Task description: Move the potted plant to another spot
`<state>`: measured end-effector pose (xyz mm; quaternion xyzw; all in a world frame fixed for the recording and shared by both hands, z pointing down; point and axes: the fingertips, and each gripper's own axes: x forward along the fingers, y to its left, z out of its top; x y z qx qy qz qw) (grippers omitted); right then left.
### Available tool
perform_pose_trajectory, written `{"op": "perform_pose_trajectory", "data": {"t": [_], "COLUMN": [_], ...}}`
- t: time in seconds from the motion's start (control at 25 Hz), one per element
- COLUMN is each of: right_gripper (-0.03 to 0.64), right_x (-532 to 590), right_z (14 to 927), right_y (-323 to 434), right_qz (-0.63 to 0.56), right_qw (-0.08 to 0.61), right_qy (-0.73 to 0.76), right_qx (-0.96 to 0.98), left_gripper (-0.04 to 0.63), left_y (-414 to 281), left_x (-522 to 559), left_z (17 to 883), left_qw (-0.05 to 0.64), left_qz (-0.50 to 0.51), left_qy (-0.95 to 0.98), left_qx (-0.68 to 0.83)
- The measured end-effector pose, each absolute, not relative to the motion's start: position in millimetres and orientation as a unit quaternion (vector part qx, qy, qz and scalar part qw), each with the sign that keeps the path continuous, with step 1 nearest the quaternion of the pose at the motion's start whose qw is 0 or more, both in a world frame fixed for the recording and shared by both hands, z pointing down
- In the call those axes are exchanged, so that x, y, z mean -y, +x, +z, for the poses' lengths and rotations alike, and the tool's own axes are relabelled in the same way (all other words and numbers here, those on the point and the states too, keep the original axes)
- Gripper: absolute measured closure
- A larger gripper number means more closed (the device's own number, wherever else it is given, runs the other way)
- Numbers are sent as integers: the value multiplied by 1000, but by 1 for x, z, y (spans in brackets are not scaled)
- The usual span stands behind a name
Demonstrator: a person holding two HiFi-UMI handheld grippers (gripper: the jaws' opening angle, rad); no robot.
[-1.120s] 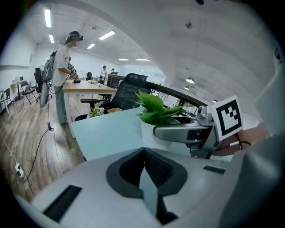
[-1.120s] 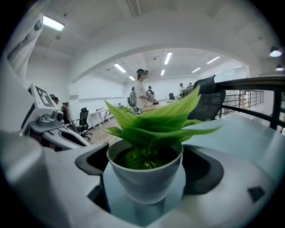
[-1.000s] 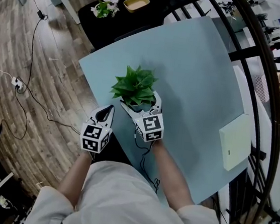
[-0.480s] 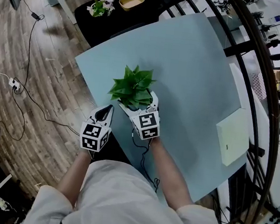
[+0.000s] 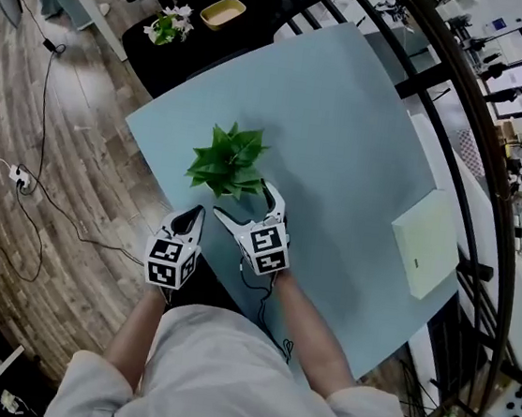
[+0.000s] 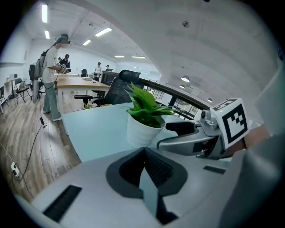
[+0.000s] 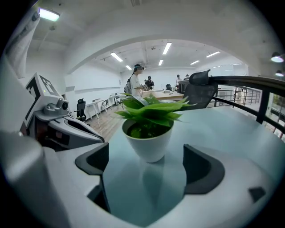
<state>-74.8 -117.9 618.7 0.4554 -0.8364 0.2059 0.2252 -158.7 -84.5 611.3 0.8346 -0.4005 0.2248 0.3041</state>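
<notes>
The potted plant (image 5: pixel 226 159), leaves in a white pot (image 7: pixel 149 142), is being carried by the table (image 5: pixel 344 147), apparently just beyond the right gripper (image 5: pixel 243 201), whose fingers are being held apart. The fingers of the left gripper (image 5: pixel 194 215) are being held together, empty.

You have one potted plant (image 5: pixel 229 161) on one light blue table (image 5: pixel 347 119), and one pale flat box (image 5: pixel 424 244) lying at that table's right edge. You hold two grippers, the left gripper (image 5: pixel 198 211) and the right gripper (image 5: pixel 241 199), both at the table's near edge. Beyond its far corner stands one black table (image 5: pixel 225 43), carrying one small flowering plant (image 5: pixel 168 24) and one yellow dish (image 5: pixel 223 11).
</notes>
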Motion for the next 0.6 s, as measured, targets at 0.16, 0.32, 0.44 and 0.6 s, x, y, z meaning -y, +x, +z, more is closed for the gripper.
{"op": "perform_pose_trajectory", "data": {"t": [0.16,0.32,0.44,0.6], "right_gripper": [98,149,236,511], "right_x": [94,73,53,25], "right_z": [624,623,623,617], "right_y": [-66,-42,-16,24], "right_qz": [218,222,233,224], "right_qw": [228,220,222,205], "right_qy": [466,495,524,579], "right_qx": [827,811,788,756], "left_gripper": [583,583,583,583], "left_y": [-149,-132,-113,-71], "left_x": [69,60,57,46], "left_z": [616,616,615,618], "left_qw": [309,299,288,266], "left_qz": [233,243,254,267], "left_qy": [838,851,863,884], "left_qx": [384,357,329,277]}}
